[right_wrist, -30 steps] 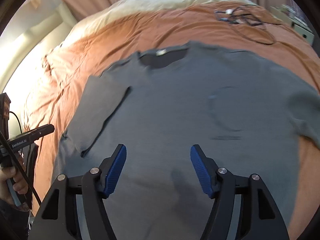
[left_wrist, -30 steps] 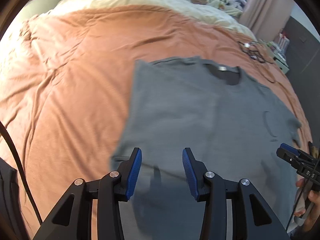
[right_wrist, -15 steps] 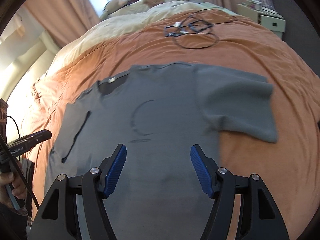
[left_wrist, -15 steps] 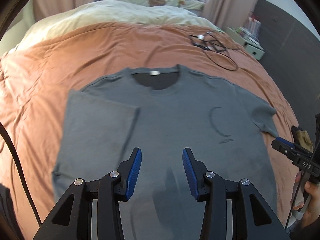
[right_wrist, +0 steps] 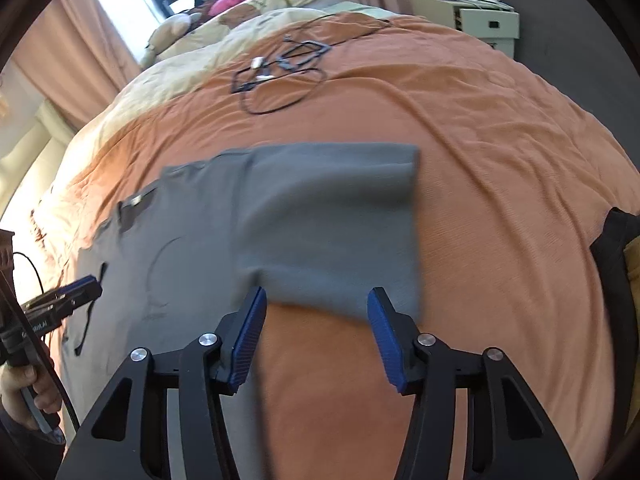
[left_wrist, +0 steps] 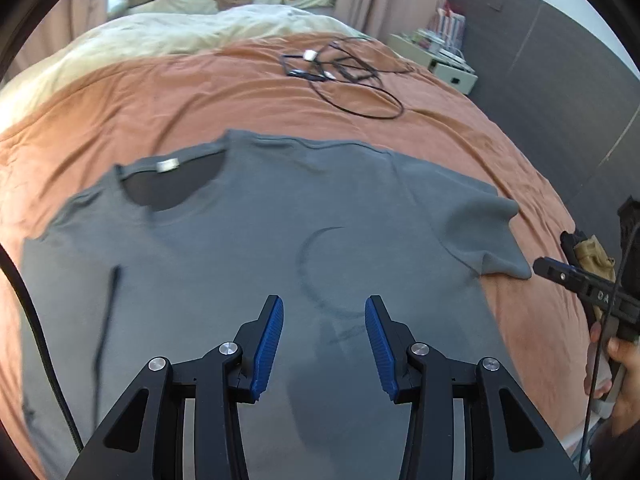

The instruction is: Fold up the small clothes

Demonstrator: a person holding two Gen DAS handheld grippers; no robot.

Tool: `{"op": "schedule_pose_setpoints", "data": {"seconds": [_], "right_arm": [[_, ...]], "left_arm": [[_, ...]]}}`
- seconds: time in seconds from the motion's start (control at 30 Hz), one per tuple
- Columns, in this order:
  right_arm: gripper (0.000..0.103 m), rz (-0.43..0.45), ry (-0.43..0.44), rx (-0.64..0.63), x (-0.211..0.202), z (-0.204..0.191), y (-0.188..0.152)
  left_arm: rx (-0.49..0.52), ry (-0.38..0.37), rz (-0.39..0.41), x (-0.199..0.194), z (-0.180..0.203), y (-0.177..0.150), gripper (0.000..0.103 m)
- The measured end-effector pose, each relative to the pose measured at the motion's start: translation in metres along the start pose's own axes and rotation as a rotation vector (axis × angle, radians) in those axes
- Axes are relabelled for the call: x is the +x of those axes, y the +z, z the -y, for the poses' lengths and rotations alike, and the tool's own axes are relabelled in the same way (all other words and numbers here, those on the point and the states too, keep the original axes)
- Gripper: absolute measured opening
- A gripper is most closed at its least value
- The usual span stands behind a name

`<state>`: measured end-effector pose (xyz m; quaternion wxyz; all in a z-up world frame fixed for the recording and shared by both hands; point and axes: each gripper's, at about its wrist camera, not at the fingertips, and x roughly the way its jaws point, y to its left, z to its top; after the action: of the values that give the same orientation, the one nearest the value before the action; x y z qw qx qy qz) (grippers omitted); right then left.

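Partly hidden by motion blur, the grey short-sleeved cotton T-shirt point(left_wrist: 248, 264) lies flat on the rust-orange bedspread point(left_wrist: 168, 96), its hem cut off under the black frame of the left gripper point(left_wrist: 324, 336); the dark curved print on its chest is too smeared to read. That left gripper hovers above the chest, blue pads moderately apart with nothing pinched between them. In the right wrist view the right gripper point(right_wrist: 316, 336) hangs over the lower edge of the shirt's sleeve point(right_wrist: 332, 224), its jaws closing, the sleeve's hem lying below the gap at 12 o'clock but not pressed by either pad. At 1 o'clock from the shirt, a loose tangle of black cables with small white plugs point(left_wrist: 344, 76) rests well apart on the bedspread, and beyond it a cream duvet point(left_wrist: 192, 32) and pink bedding pile up at 12 o'clock. A white drawer unit point(right_wrist: 480, 20) stands off the bed at 1 o'clock. A hand point(left_wrist: 608, 364) grips the right tool's handle at 3 o'clock in the left view. Compared with a second ago, both views have swept across the shirt toward this sleeve, and the right jaws have narrowed.
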<state>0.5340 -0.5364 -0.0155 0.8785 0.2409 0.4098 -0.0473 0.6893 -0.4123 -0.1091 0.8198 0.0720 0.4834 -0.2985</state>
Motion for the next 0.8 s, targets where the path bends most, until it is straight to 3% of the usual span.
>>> {"op": "schedule_pose_setpoints", "data": {"seconds": [0.13, 0.4, 0.53, 0.63, 0.67, 0.7, 0.77, 0.8], "right_arm": [[0.043, -0.013, -0.003, 0.037, 0.019, 0.018, 0.011], [0.042, -0.021, -0.055, 0.026, 0.056, 0.026, 0.027], [0.042, -0.012, -0.011, 0.046, 0.069, 0.027, 0.033], [0.042, 0.001, 0.036, 0.064, 0.08, 0.032, 0.041], [0.036, 0.008, 0.053, 0.074, 0.084, 0.035, 0.044], [0.034, 0.01, 0.071, 0.087, 0.087, 0.038, 0.046], [0.017, 0.003, 0.101, 0.096, 0.094, 0.042, 0.05], [0.013, -0.002, 0.115, 0.095, 0.096, 0.042, 0.051]], "left_arm": [[0.01, -0.034, -0.001, 0.027, 0.012, 0.008, 0.045], [0.047, -0.058, -0.001, 0.065, 0.026, 0.015, 0.045], [0.055, -0.081, -0.008, 0.08, 0.034, 0.019, 0.045], [0.052, -0.106, -0.012, 0.089, 0.042, 0.021, 0.038], [0.055, -0.117, -0.012, 0.092, 0.046, 0.022, 0.031], [0.058, -0.13, -0.013, 0.094, 0.051, 0.023, 0.028], [0.06, -0.153, -0.016, 0.098, 0.06, 0.025, 0.026], [0.061, -0.162, -0.017, 0.1, 0.065, 0.026, 0.023]]}}
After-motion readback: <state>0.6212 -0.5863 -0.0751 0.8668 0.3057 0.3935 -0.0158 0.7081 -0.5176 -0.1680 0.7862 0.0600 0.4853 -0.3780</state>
